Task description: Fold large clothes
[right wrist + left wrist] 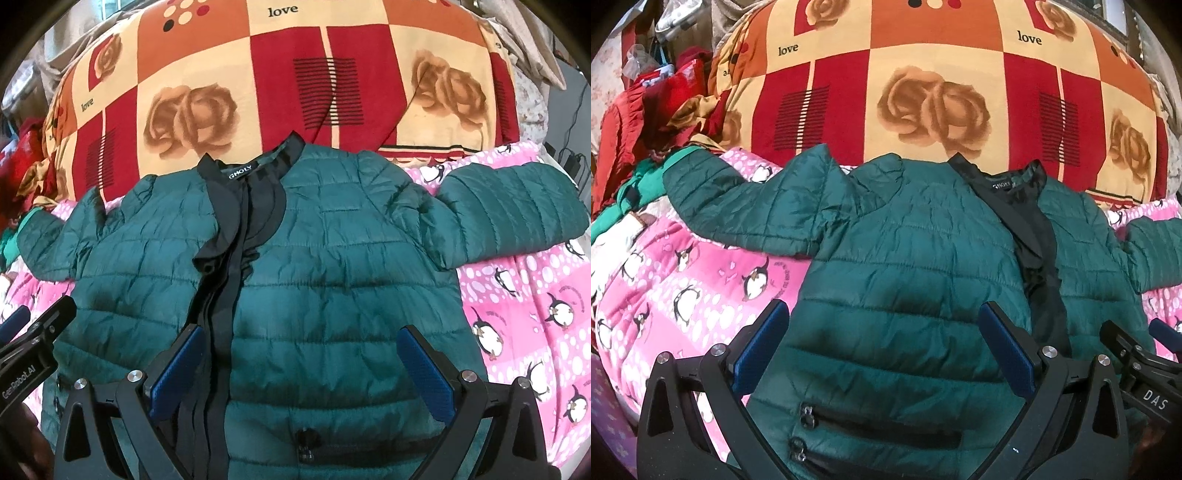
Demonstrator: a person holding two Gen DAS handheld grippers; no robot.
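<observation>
Dark green quilted puffer jacket lies front-up and flat on a pink penguin-print quilt; glossy crinkled shell, horizontal stitched channels, black ruffled placket running collar to hem, both sleeves spread sideways, zipped pocket near the hem. Beyond the jacket's collar: a bulky blanket in red/orange/cream squares with brown roses and "love" lettering. Left gripper and right gripper hover over the jacket's lower half, blue ribbed pads spread wide, holding nothing.
</observation>
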